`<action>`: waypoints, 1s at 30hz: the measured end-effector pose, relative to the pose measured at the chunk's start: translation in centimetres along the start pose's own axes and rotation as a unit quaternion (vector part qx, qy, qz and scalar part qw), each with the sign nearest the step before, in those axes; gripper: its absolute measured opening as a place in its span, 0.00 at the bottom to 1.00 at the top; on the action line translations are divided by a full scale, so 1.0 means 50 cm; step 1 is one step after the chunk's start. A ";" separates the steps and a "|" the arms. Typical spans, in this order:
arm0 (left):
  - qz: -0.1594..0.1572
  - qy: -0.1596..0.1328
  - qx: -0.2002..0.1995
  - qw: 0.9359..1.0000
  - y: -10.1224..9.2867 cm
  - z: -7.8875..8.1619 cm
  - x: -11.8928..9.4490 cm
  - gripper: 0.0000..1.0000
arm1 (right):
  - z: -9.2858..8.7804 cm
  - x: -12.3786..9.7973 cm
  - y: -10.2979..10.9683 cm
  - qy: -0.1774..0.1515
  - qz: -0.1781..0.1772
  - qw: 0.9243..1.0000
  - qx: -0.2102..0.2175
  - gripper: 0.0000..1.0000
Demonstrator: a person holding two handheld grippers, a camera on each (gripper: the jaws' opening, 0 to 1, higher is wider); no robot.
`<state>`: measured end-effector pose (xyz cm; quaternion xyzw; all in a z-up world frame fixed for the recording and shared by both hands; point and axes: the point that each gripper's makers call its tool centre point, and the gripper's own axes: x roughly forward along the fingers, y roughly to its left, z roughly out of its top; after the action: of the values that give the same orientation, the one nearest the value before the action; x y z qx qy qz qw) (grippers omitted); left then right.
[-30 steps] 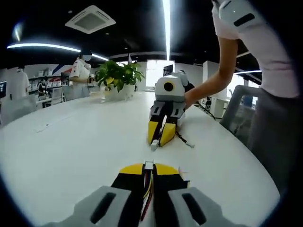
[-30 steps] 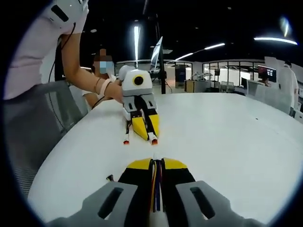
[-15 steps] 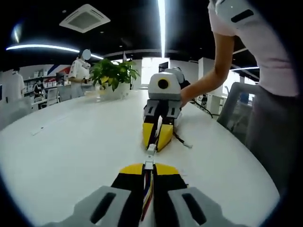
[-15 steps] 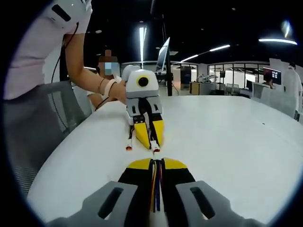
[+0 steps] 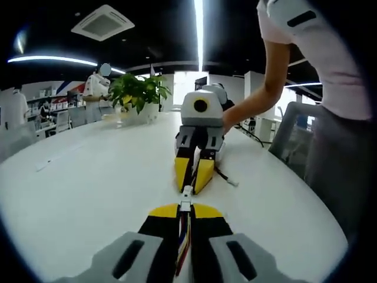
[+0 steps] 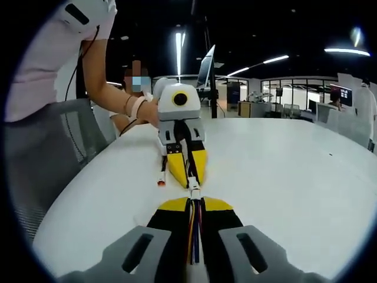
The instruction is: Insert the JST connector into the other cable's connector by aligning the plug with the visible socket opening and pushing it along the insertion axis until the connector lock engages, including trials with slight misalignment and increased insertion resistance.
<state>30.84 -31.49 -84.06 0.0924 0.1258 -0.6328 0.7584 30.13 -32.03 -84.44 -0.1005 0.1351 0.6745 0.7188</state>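
Smooth white table (image 5: 88, 177); left tool (image 5: 185, 210) and right tool (image 6: 195, 204) clenched on wired white connectors, tip-to-tip.

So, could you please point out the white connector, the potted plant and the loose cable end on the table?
white connector (image 5: 186, 199), left gripper view, its housing.
potted plant (image 5: 136, 91), left gripper view, leaves.
loose cable end (image 6: 160, 182), right gripper view, red tip.

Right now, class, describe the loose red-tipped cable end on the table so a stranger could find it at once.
On the white table in the right gripper view, find the yellow-fingered left gripper a person holds. The red-tipped cable end lies loose beside it, on the person's side; unlike the white connector at its tip, nothing grips it.
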 end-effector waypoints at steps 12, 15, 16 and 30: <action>-0.023 -0.004 -0.010 1.000 -0.011 0.000 -0.004 0.01 | 0.004 0.000 0.009 -0.010 0.021 1.000 0.005 0.04; -0.037 -0.002 -0.015 0.999 -0.021 -0.001 -0.006 0.01 | 0.003 0.000 0.017 -0.009 0.031 0.999 0.006 0.04; -0.041 0.001 -0.014 0.999 -0.023 -0.003 -0.006 0.01 | 0.002 0.001 0.019 -0.008 0.034 0.999 0.006 0.04; -0.058 -0.017 -0.024 0.998 -0.032 0.009 -0.007 0.01 | 0.010 -0.001 0.018 -0.015 0.042 0.999 0.014 0.04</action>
<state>29.26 -31.59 -83.50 0.0561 0.1333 -0.6741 0.7243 29.25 -31.88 -83.92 -0.0743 0.1375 0.7035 0.6933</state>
